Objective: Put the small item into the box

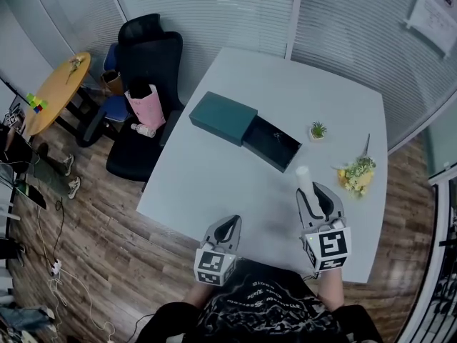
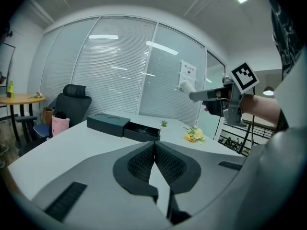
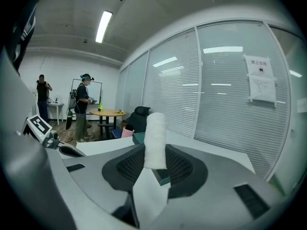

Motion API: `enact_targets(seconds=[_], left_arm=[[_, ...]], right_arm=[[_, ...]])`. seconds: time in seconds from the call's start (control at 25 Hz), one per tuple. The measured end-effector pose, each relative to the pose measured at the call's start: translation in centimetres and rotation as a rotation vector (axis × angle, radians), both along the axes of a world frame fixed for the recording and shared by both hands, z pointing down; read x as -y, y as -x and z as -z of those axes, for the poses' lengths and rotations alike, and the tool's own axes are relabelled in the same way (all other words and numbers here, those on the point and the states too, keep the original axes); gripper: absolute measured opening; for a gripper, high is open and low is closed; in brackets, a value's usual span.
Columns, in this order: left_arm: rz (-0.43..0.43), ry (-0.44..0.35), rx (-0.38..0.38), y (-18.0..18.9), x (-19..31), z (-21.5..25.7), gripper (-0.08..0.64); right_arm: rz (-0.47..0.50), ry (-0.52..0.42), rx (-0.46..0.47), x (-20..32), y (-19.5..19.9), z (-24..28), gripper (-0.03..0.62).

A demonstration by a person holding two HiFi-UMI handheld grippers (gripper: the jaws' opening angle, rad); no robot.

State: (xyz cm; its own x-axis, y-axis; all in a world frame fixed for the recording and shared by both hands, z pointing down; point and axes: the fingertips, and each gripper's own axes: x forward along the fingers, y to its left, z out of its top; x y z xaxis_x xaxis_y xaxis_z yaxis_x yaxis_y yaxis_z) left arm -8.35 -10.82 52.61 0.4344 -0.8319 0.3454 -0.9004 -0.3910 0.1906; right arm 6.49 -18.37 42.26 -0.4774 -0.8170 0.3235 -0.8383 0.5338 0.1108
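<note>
A dark teal box point(image 1: 223, 118) lies on the white table point(image 1: 214, 184), its black drawer point(image 1: 273, 143) pulled out to the right and empty as far as I can see. My right gripper point(image 1: 313, 191) hovers at the near right, shut on a small white roll point(image 1: 304, 179) that stands upright between the pads. In the right gripper view the white roll point(image 3: 155, 140) sticks up above the right gripper point(image 3: 154, 152), with the box point(image 3: 139, 137) behind it. My left gripper point(image 1: 230, 224) is at the near edge, jaws together and empty. The left gripper point(image 2: 154, 146) faces the box point(image 2: 108, 125) and drawer point(image 2: 142, 131).
A tiny potted plant point(image 1: 318, 130) and a bunch of yellow flowers point(image 1: 357, 174) lie right of the drawer. A black office chair point(image 1: 146, 63) with a pink bag point(image 1: 145, 106) stands off the table's left edge, a round yellow table point(image 1: 57, 91) beyond. Two people point(image 3: 84, 107) stand far off.
</note>
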Motion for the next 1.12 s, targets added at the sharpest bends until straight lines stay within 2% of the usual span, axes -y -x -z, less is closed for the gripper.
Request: enact_targets(seconds=[0.28,0.44,0.56,0.72,0.84,1.12], left_arm=[[0.036,0.025,0.011,0.8,-0.2,-0.8,0.02],[0.05,0.022,0.01,1.2,-0.2,-1.1,0.02],[0.058,0.024,0.004,1.2,-0.2,-0.8,0.02],[0.062,0.027,0.016,1.4,-0.3,-1.1,0.02],[0.054,0.014,0.041,1.7,0.2,-1.2,0.02],[0.11,0.001,0.032,2.4,1.0,-0.7,0.02]], right_arm=[[0.094,-0.033,-0.07,4.1,1.4,1.8,0.137],[0.117,-0.038,-0.176,6.1,2.2,1.7,0.137],[0.147,-0.036,-0.212,7.6,2.8,1.5,0.137],[0.175,-0.014,-0.247,10.3,3.3,0.8,0.137],[0.19,0.003,-0.307,12.0,3.5,0.1,0.137],[0.283,0.071,-0.387,15.1,5.0,-2.4,0.137]])
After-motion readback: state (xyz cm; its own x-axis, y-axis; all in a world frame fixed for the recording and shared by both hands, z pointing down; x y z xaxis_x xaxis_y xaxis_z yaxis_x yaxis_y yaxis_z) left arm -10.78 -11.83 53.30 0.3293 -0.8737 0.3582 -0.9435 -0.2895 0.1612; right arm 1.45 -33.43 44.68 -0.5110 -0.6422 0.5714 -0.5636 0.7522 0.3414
